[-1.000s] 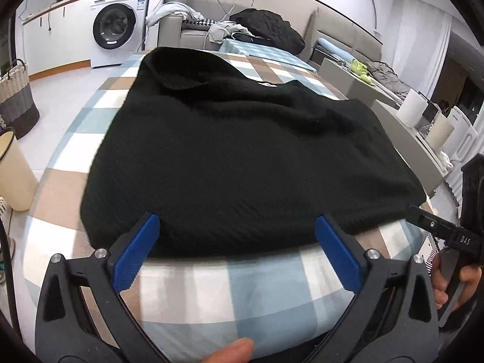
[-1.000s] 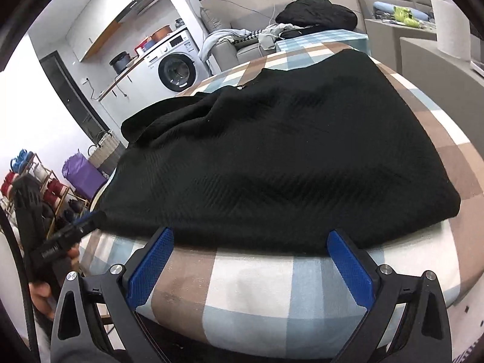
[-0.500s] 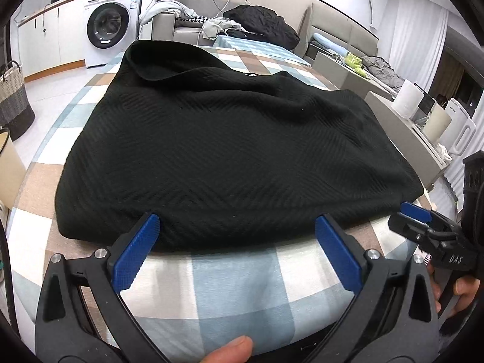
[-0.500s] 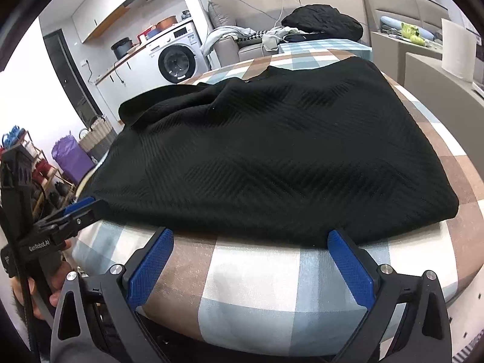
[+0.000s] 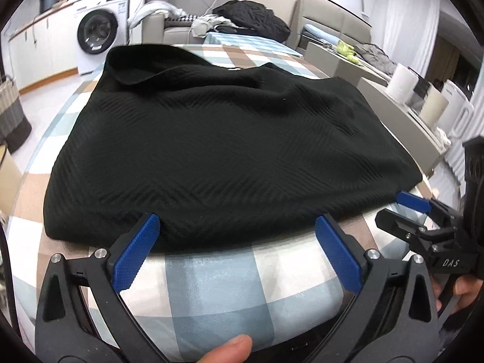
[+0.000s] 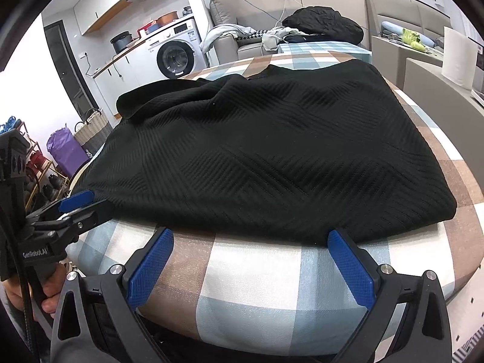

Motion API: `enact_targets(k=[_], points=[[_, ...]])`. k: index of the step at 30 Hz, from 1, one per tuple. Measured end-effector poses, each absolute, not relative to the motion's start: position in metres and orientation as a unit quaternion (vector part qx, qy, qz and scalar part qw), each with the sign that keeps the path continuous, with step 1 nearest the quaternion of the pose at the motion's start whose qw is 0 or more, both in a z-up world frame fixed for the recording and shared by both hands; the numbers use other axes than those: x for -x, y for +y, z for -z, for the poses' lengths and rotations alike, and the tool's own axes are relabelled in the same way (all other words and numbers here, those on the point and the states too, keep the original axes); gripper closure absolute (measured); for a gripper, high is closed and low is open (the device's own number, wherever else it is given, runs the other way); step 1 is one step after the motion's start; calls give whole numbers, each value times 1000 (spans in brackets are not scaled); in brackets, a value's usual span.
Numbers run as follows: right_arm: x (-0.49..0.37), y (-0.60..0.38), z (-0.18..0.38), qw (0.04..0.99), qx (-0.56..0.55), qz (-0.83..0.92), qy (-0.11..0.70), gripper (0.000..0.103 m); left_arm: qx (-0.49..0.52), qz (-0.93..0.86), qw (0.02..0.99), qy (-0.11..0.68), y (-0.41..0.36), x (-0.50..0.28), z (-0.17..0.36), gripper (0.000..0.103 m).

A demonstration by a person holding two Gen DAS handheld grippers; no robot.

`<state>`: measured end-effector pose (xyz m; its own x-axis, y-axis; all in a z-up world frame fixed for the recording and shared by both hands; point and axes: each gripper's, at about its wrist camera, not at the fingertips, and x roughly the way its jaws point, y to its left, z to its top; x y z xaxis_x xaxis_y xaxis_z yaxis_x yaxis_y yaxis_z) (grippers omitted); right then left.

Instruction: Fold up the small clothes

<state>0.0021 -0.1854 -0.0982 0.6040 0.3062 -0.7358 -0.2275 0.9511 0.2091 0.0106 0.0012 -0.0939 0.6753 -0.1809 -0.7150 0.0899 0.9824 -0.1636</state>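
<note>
A black knit garment lies spread flat on the checked table, with a sleeve folded over at its far left. My left gripper is open, and its blue fingertips sit right at the near hem, left of centre. The right gripper shows at the garment's near right corner, jaws apart. In the right wrist view the same garment fills the table. My right gripper is open at the hem. The left gripper sits by the near left corner. Neither holds any cloth.
A washing machine and a sofa with a dark clothes pile stand behind the table. A wicker basket is on the floor at left. Paper rolls stand on a counter at right. A purple bag is at floor left.
Both grippers have moved in towards the garment's near hem and stayed open. Each one now shows closer to its corner in the other's view. The garment has not moved.
</note>
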Motion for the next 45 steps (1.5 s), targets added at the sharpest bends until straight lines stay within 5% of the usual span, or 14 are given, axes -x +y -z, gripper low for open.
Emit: enact_targets(k=[17, 33, 45], points=[[-13, -197, 89, 901, -69, -135, 406, 0, -20, 66, 898, 434, -19, -47, 113, 1], [-33, -157, 105, 904, 71, -131, 400, 6, -27, 79, 899, 430, -17, -38, 116, 1], [-22, -182, 102, 901, 64, -137, 406, 6, 33, 28, 913, 405, 52, -30, 94, 1]])
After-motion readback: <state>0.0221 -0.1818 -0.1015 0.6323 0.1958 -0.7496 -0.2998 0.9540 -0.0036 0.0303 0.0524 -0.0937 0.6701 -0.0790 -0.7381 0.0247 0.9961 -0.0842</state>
